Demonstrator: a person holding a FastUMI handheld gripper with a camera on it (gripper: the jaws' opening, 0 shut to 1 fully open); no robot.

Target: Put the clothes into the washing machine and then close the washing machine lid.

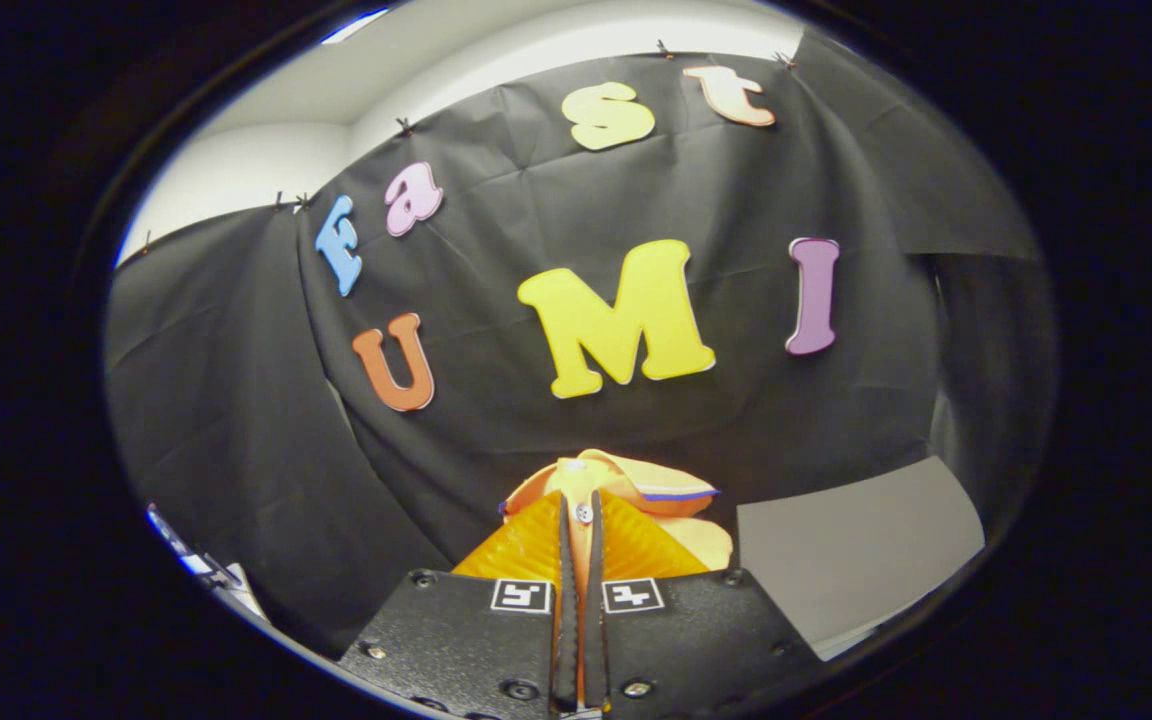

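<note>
We have the gripper (pixel 581 520) pinched almost closed on the button placket of the orange shirt (pixel 636 485), which bunches just beyond the fingers, and we judge it light, soft and floppy, best held by gathered cloth.

No legible word, number, brand or label appears on any object here. The only sign-like marks are two square coded markers, black-and-white block patterns with no letters or digits. Both sit on the housing of the gripper (pixel 579 505). Taken from the base of the finger pair, the left marker (pixel 521 596) lies at 9 o'clock and the right marker (pixel 632 594) at 3 o'clock, each just beside its finger. The fingers are drawn together, pinching a fold of the orange shirt (pixel 636 480). The shirt's collar, at 12 o'clock from the fingertips, carries a plain stripe and no printed tag.
</note>
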